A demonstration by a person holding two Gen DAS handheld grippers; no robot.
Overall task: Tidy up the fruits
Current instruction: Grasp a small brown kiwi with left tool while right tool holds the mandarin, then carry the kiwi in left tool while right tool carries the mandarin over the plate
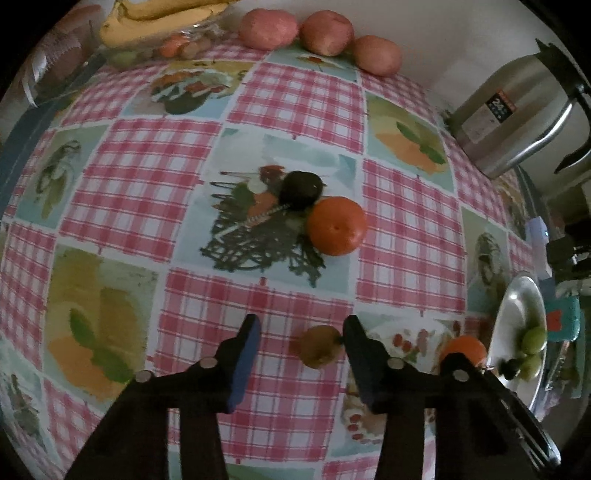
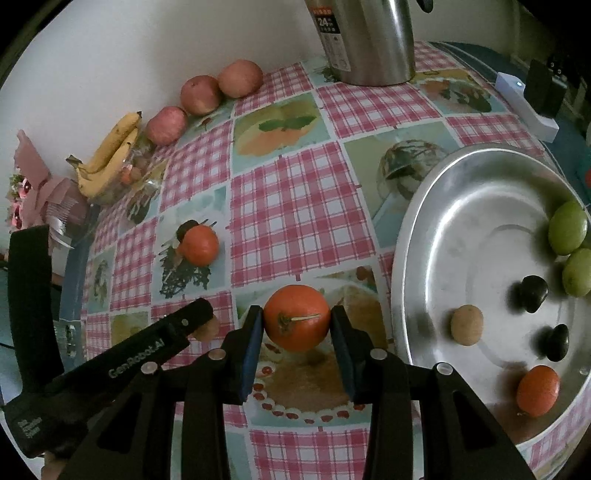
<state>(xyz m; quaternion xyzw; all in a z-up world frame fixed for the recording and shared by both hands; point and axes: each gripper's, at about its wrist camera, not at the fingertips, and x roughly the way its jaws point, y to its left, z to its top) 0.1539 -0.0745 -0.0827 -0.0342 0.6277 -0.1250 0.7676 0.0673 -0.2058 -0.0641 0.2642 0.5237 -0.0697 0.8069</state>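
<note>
My left gripper [image 1: 302, 325] points down at the checked tablecloth with a small brown fruit [image 1: 319, 347] lying between its jaws. The fruit touches the right-hand pad [image 1: 356, 350], and a gap shows on the left-hand side. My right gripper [image 2: 296, 314] is shut on a tangerine [image 2: 296, 317], held just above the cloth left of a metal plate [image 2: 417, 221]. In the plate lie two green fruits [image 2: 567, 229], two dark ones [image 2: 532, 291], a brown one [image 2: 467, 325] and a tangerine [image 2: 537, 391]. Another tangerine [image 1: 336, 225] and a dark fruit [image 1: 301, 190] rest mid-table.
Three apples [image 1: 325, 31] line the wall at the back. Bananas [image 2: 110, 155] lie over a glass bowl at the table's left end. A steel thermos jug [image 2: 369, 37] stands at the back right, and a white box [image 2: 526, 105] lies beyond the plate.
</note>
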